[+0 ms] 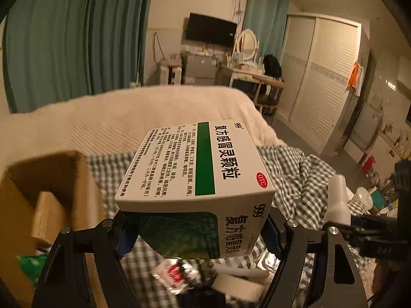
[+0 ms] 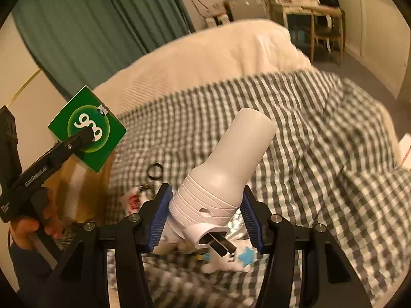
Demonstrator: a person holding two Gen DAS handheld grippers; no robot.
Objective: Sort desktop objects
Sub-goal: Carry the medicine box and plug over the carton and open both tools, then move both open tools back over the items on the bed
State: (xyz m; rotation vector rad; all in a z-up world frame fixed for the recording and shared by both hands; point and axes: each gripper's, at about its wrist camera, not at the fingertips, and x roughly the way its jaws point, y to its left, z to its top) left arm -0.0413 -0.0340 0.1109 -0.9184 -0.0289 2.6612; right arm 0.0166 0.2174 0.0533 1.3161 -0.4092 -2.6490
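My left gripper (image 1: 196, 231) is shut on a white and green medicine box (image 1: 197, 164) and holds it in the air above the checked bedspread (image 1: 295, 169). The same box shows in the right wrist view (image 2: 87, 128) as a green square end, at the far left. My right gripper (image 2: 205, 213) is shut on a white plug-in device (image 2: 226, 179) with a two-pin plug, held tilted above the bedspread (image 2: 308, 154). That device also shows in the left wrist view (image 1: 337, 200) at the right.
An open cardboard box (image 1: 48, 197) stands at the left, with a smaller carton and a green packet inside. Small items lie on the bedspread below: a red and white sachet (image 1: 174, 274), a black ring (image 2: 155, 171), a white toy with a blue star (image 2: 231, 259). A cream blanket (image 1: 128, 118) lies beyond.
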